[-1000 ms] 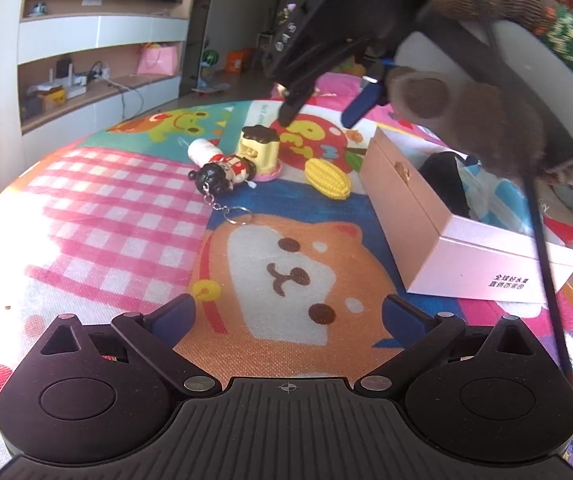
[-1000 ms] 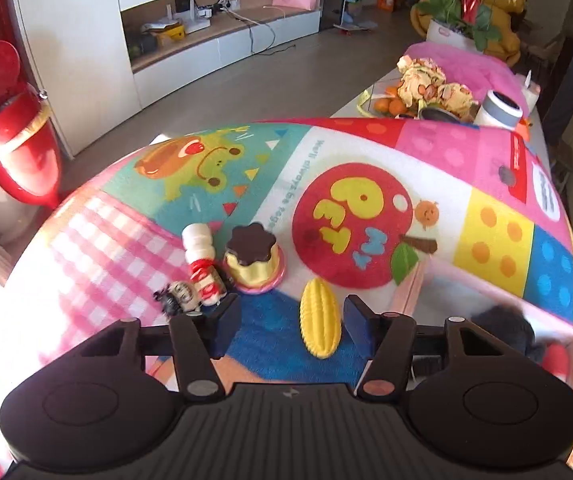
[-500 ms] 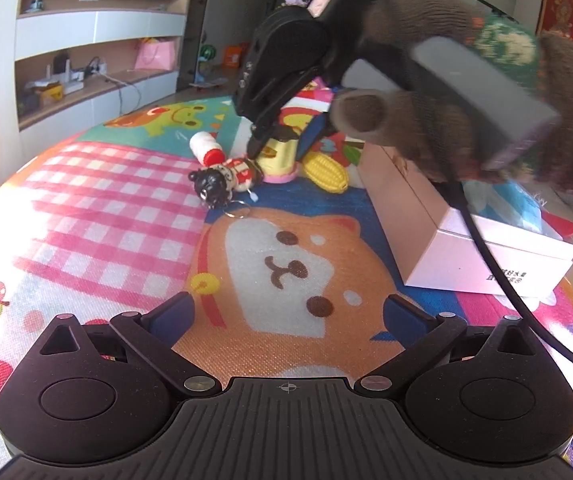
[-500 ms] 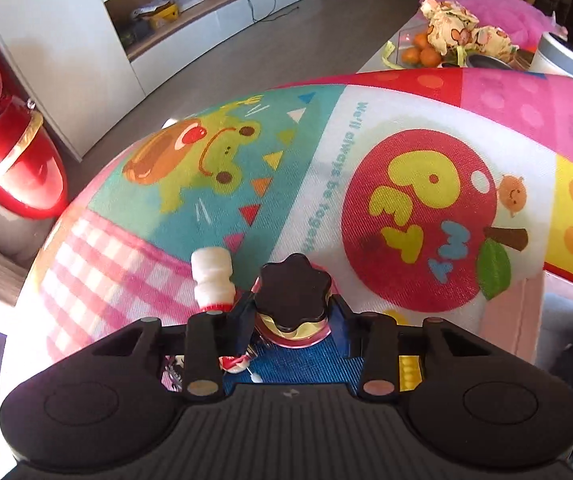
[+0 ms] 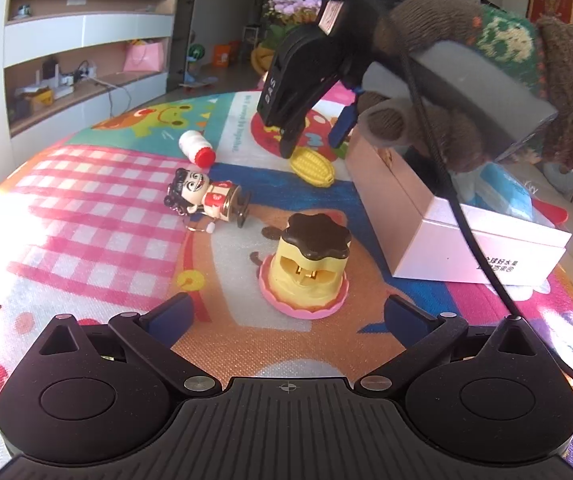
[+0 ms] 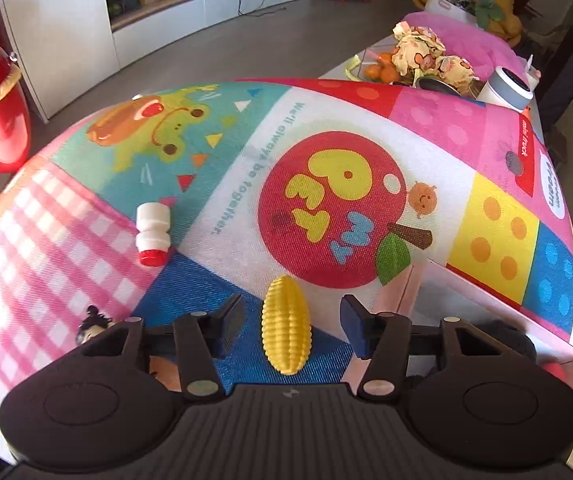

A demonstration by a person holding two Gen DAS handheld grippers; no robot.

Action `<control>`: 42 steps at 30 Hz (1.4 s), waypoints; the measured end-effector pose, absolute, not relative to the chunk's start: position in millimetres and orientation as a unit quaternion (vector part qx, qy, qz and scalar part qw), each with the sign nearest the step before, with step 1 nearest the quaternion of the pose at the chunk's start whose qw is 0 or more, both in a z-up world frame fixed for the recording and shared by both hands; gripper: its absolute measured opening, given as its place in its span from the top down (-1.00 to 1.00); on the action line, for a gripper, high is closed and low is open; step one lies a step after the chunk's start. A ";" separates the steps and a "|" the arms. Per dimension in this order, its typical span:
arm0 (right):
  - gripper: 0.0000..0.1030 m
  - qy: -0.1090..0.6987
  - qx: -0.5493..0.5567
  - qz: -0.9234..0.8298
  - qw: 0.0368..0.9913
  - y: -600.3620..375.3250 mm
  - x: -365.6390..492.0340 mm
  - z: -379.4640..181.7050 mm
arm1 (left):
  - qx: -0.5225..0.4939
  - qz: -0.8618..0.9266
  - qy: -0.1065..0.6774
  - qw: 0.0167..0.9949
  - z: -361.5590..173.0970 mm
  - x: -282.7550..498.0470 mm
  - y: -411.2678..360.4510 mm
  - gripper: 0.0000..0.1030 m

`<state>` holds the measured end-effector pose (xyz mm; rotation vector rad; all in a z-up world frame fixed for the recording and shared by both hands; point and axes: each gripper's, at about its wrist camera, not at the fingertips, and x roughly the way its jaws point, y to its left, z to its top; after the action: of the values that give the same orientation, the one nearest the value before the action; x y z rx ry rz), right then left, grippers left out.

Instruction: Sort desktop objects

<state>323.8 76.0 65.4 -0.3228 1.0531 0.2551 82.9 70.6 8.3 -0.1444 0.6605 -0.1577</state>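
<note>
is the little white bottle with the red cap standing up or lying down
Lying down: the small white plastic bottle rests on its side on the mat, red cap pointing sideways.

The right gripper's housing hides all but the hair of the doll keychain (image 6: 93, 322). The box (image 5: 438, 216) has its contents mostly screened by a gloved hand (image 5: 486, 92) and cable. In the right wrist view, the box runs behind the fingers (image 6: 356, 330), inside unreadable.
</note>
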 end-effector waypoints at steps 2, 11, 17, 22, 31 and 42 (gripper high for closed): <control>0.24 0.500 -0.169 0.105 0.843 82.9 326.2 53.8 | -0.074 -0.080 0.323 0.940 8.2 82.8 72.3 -1.00; 0.43 0.454 -0.159 0.183 0.857 61.3 239.0 98.4 | -0.091 -0.102 0.314 0.939 7.8 80.8 76.5 -1.00; 0.43 0.401 -0.074 0.205 0.890 -22.7 126.3 145.1 | -0.074 -0.102 0.308 0.943 9.5 80.4 70.8 -1.00; 0.42 0.396 -0.057 0.159 0.903 -74.0 76.1 105.6 | -0.022 -0.086 0.288 0.953 15.9 80.7 55.3 -1.00; -0.01 0.342 -0.018 0.115 0.932 -110.7 30.2 50.4 | 0.041 -0.054 0.277 0.958 16.9 98.3 31.5 -0.99; -0.51 0.335 0.029 0.110 0.935 -143.1 -3.2 26.4 | 0.049 -0.047 0.313 0.947 11.0 98.8 25.0 -0.06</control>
<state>-3.2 -143.1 26.4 0.0584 0.6858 0.2251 98.8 25.0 11.0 0.0999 0.6378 -0.0967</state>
